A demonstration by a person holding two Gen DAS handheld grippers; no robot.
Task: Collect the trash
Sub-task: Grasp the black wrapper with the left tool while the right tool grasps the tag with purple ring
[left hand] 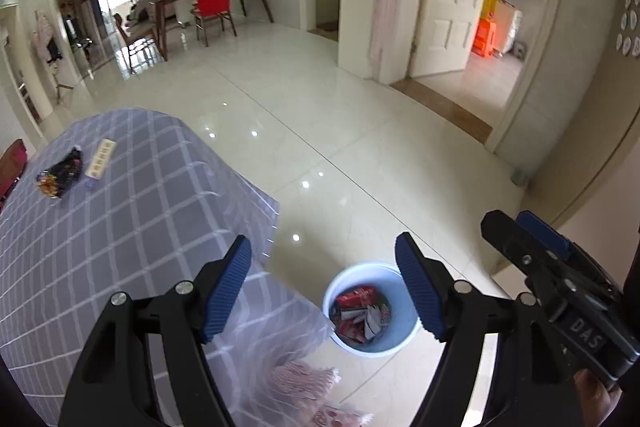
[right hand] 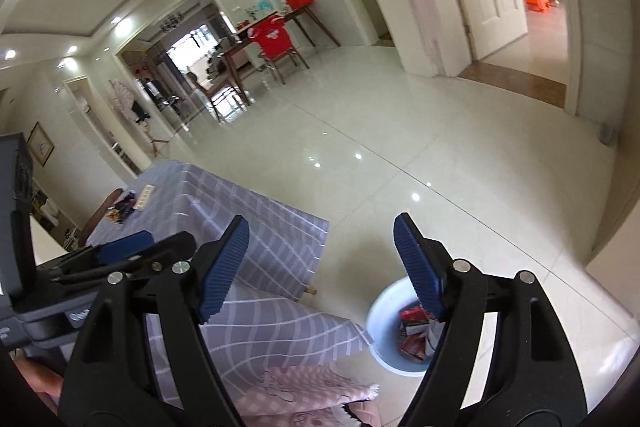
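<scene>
Trash [left hand: 60, 174] lies on checked tablecloth [left hand: 132, 211].

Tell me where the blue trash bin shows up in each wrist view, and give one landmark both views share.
Left wrist: blue trash bin at lower centre, on the floor between the open fingers.
Right wrist: bin at lower right, partly behind the right finger.
Shared landmark: the red-covered chair at the far table.

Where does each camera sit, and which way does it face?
Left wrist: on the left gripper, open, facing down past the table to the bin; the right gripper shows at right.
Right wrist: on the right gripper, open, facing likewise; the left gripper shows at left.
Shared: table, bin, floor.
</scene>
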